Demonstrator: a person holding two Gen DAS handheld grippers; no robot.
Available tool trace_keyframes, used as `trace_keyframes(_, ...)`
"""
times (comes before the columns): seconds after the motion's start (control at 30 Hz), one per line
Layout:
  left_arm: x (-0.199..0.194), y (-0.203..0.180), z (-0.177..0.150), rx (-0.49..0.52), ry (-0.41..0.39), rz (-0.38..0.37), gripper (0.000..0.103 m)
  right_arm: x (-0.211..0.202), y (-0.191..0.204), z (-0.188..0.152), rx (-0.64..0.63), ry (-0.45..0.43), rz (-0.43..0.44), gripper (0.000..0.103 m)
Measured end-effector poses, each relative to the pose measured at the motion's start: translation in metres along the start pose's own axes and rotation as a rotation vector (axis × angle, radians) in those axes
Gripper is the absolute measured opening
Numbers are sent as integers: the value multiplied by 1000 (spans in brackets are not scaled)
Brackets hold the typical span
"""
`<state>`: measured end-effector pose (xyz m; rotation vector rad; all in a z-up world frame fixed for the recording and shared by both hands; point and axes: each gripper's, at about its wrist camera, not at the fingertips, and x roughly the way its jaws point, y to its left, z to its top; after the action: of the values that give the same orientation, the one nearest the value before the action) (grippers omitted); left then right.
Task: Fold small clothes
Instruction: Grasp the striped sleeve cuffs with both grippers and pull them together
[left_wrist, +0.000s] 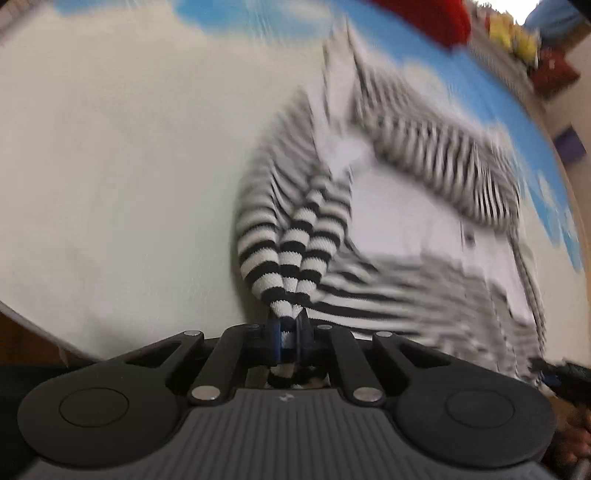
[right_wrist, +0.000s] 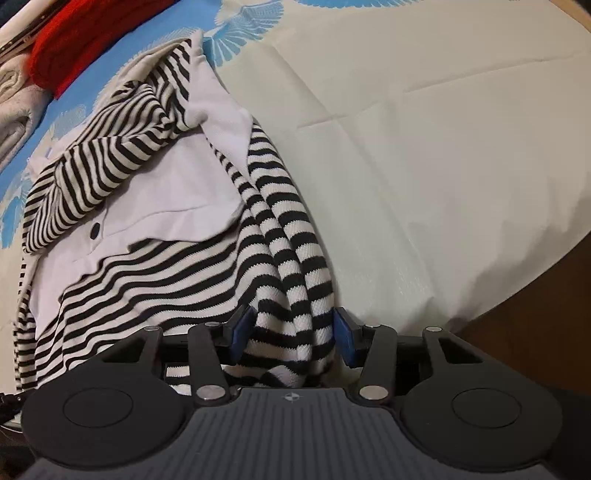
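A small black-and-white striped garment (right_wrist: 155, 266) with a plain white front panel and a dark button lies on a cream tablecloth (right_wrist: 424, 129). In the left wrist view my left gripper (left_wrist: 290, 332) is shut on a bunched striped edge of the garment (left_wrist: 288, 258); the rest of it trails off blurred to the right. In the right wrist view my right gripper (right_wrist: 291, 339) has its blue pads apart, with a thick striped fold lying between them. The pads do not press the cloth.
A red knitted item (right_wrist: 70, 44) and a grey folded cloth (right_wrist: 14, 110) lie at the far left on the blue-patterned part of the tablecloth. The table's edge and brown floor (right_wrist: 524, 325) show at lower right. The other gripper's tip (left_wrist: 569, 373) shows at right.
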<state>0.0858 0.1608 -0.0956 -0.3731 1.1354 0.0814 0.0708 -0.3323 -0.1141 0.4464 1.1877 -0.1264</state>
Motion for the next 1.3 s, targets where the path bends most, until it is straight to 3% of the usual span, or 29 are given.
trace_keyframes(0.03,-7,5,2,-11,-29,20,7,-3,0,1,3,-17,21,27)
trace_keyframes(0.1,-8,14,2,-49,-6,18,7,-14,0,2,10,-64,90,6)
trace_keyframes(0.2,12,15,-6,-42,154,-33,14,-23,2,1,-27,-91,97,3)
trace_keyframes(0.23,14,15,-8,-54,167,-26,17,-20,1,1,-26,-77,79,3)
trace_keyframes(0.3,10,18,-8,-69,141,-7,35,-14,-4,2,-6,-47,51,4)
trace_keyframes(0.4,4,28,-5,-123,119,-28,42,-17,-7,4,17,-57,97,13)
trace_keyframes(0.43,4,29,-5,-132,124,-28,42,-18,-4,4,23,-60,114,22)
trace_keyframes(0.47,7,26,-5,-134,132,-27,42,-19,-2,4,27,-63,130,43)
trace_keyframes(0.5,8,24,-5,-131,142,-28,43,-19,1,3,27,-69,141,55)
trace_keyframes(0.6,15,18,-6,-103,161,-25,43,-13,11,1,3,-47,142,62)
trace_keyframes(0.7,20,14,-7,-90,164,-7,42,8,18,-3,-33,52,93,62)
trace_keyframes(0.77,22,14,-7,-90,163,-2,39,14,21,-7,-71,78,57,59)
trace_keyframes(0.8,22,13,-7,-85,161,-1,20,13,23,-7,-89,68,54,40)
trace_keyframes(0.83,21,13,-6,-81,158,-15,9,10,24,-6,-101,54,68,25)
trace_keyframes(0.87,17,12,-6,-85,149,-47,8,6,22,-5,-95,45,89,9)
trace_keyframes(0.9,11,10,-6,-84,131,-73,8,0,20,-3,-76,27,107,6)
trace_keyframes(1.03,-6,13,-10,-84,89,-87,8,-34,6,4,-45,-102,97,6)
trace_keyframes(1.17,9,19,-9,-125,158,-59,19,-17,-4,0,-26,3,55,8)
trace_keyframes(1.2,10,19,-8,-126,164,-65,27,-10,-2,-1,-45,35,43,9)
trace_keyframes(1.3,11,14,-10,-94,172,-58,39,-6,4,-1,-57,25,23,22)
